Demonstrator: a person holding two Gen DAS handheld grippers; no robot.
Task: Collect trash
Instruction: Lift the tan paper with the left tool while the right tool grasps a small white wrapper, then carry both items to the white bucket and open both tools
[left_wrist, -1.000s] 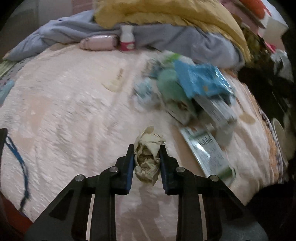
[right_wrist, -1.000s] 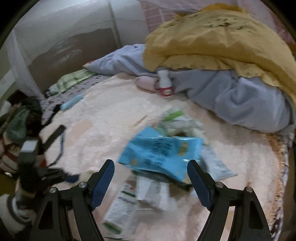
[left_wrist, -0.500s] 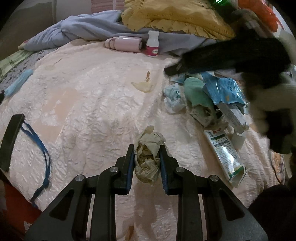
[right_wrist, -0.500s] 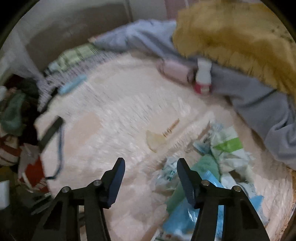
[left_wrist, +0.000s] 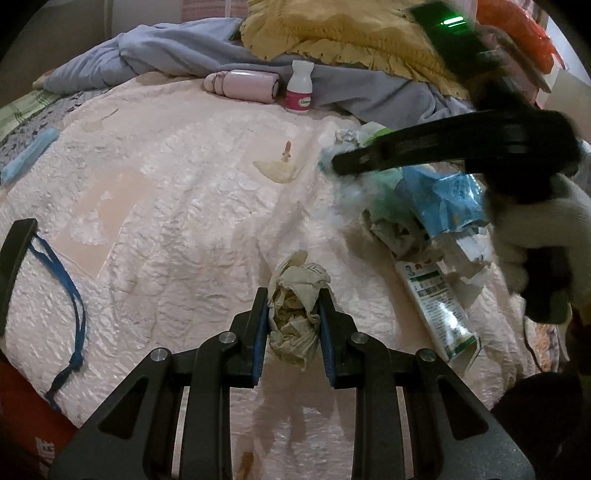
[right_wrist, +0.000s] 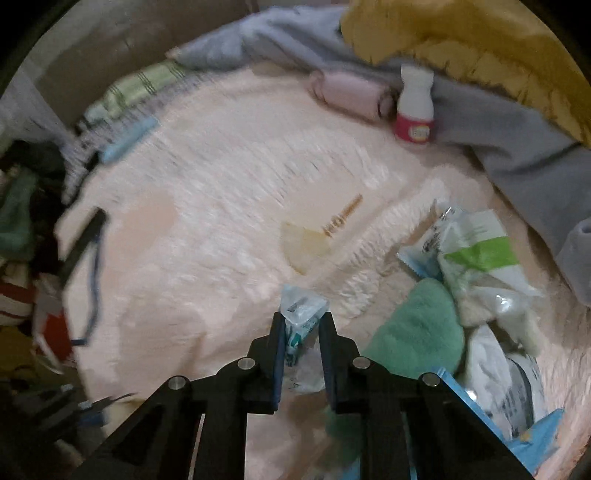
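Since a moment ago the right gripper (right_wrist: 302, 330) has closed on a clear wrapper (right_wrist: 301, 314) beside the trash pile (right_wrist: 461, 295). Open bedspread (left_wrist: 177, 221) lies beyond the pile. The left gripper (left_wrist: 293, 312) pinches a crumpled tissue (left_wrist: 293, 314), near the pile.

Dim room, bed under pale pink quilt (left_wrist: 192, 206), grey blanket (left_wrist: 177, 59) and mustard throw (left_wrist: 343, 33) heaped behind

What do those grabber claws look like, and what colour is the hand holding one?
Each gripper is black, with two angular arms that have cut-out holes and round silver bolts. The left gripper and the right gripper both have flat blue pads on the inside of their fingers. The person's right hand wears a whitish knitted glove.
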